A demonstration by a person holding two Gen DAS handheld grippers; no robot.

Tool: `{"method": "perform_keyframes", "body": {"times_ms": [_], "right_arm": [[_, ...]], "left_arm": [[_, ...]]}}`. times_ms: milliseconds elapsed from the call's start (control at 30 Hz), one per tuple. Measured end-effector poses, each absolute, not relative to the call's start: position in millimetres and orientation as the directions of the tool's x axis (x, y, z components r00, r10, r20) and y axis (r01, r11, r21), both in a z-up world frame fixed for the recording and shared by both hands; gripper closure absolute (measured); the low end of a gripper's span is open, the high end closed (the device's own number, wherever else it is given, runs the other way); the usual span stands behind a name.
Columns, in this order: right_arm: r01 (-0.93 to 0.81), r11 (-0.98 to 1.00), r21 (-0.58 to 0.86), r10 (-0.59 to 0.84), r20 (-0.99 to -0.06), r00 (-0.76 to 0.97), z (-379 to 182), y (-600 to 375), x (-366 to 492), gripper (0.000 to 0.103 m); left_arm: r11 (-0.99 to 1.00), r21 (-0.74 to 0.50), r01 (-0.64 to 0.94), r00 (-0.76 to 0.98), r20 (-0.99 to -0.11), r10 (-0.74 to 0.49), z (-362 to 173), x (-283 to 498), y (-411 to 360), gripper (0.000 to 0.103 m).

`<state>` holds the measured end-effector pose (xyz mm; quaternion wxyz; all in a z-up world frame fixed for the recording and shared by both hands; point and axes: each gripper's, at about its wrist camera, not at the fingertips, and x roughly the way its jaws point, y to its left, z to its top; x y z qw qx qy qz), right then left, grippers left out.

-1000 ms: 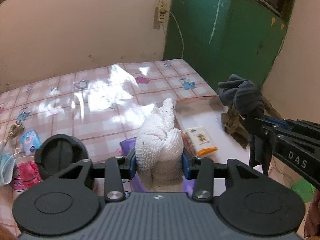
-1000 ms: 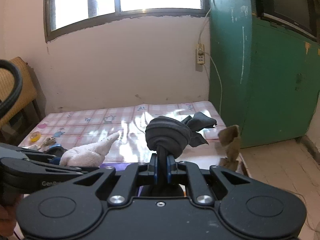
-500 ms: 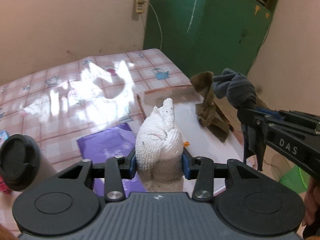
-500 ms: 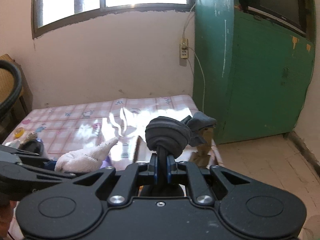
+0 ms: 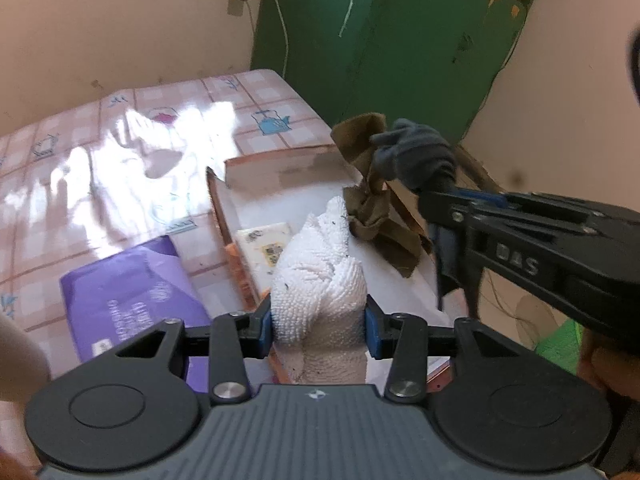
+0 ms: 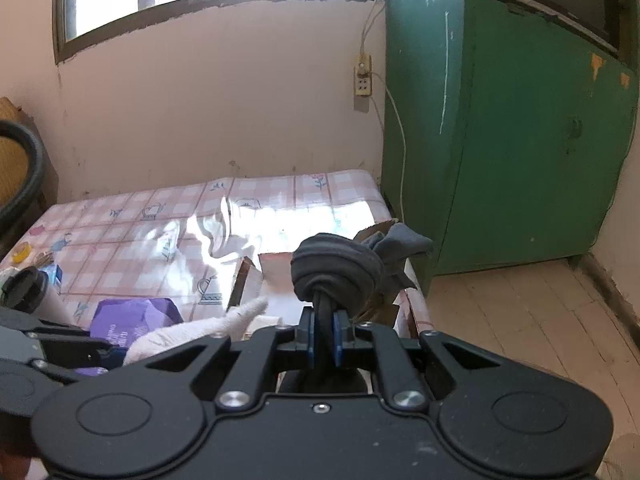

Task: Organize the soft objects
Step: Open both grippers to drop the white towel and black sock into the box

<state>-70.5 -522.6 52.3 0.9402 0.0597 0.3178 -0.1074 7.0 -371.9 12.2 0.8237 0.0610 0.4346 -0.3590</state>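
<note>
My left gripper (image 5: 319, 322) is shut on a white terry cloth (image 5: 320, 276), held above the near edge of an open cardboard box (image 5: 280, 168); the cloth also shows in the right wrist view (image 6: 200, 330). My right gripper (image 6: 325, 338) is shut on a knotted dark grey sock (image 6: 336, 270), which also shows in the left wrist view (image 5: 416, 156) over the box's right side. A brown cloth (image 5: 372, 208) lies draped in the box against its right wall. A small printed packet (image 5: 264, 242) lies on the box floor.
The box sits at the right end of a table with a pink checked cover (image 5: 120, 152). A purple packet (image 5: 128, 300) lies left of the box. A black-lidded cup (image 6: 24, 290) stands at the left. A green cabinet (image 6: 512, 128) stands right of the table.
Both grippers have moved right along the table and now hang over the box. The box and brown cloth have come closer into view. Both grips are unchanged.
</note>
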Motion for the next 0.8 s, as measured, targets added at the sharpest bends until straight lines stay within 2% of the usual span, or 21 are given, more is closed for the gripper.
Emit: {"method": "perform_keyframes", "body": {"times_ms": [167, 233, 267, 333, 367, 533, 800], "right_arm": [[0.226, 0.973, 0.052, -0.145, -0.623, 0.769, 43.9, -529.5, -57.3, 0.091], [0.224, 0.974, 0.045, -0.149, -0.619, 0.771, 41.5, -531.8, -53.5, 0.088], [0.223, 0.974, 0.048, -0.147, -0.614, 0.776, 40.6, -533.5, -52.6, 0.075], [0.228, 0.972, 0.051, -0.152, -0.605, 0.782, 41.5, -534.4, -50.8, 0.049], [0.228, 0.972, 0.054, -0.152, -0.595, 0.789, 42.5, -533.6, -52.4, 0.044], [0.235, 0.971, 0.048, -0.165, -0.578, 0.799, 53.2, -525.7, -65.3, 0.044], [0.258, 0.965, 0.048, -0.187, -0.564, 0.804, 76.2, -502.1, -79.2, 0.036]], "left_arm": [[0.715, -0.220, 0.664, 0.339, -0.763, -0.550, 5.2, 6.0, -379.5, 0.056], [0.709, -0.216, 0.671, 0.341, -0.759, -0.554, 4.2, 5.2, -380.6, 0.050], [0.706, -0.220, 0.673, 0.342, -0.754, -0.561, 3.9, 5.8, -380.7, 0.040], [0.710, -0.204, 0.674, 0.362, -0.747, -0.558, 6.7, 3.7, -378.1, 0.036], [0.715, -0.189, 0.674, 0.377, -0.744, -0.552, 7.9, 4.6, -377.4, 0.036], [0.751, -0.183, 0.634, 0.411, -0.743, -0.528, 19.8, 6.3, -363.3, 0.036], [0.825, -0.109, 0.555, 0.512, -0.736, -0.442, 44.5, 7.2, -330.6, 0.033]]}}
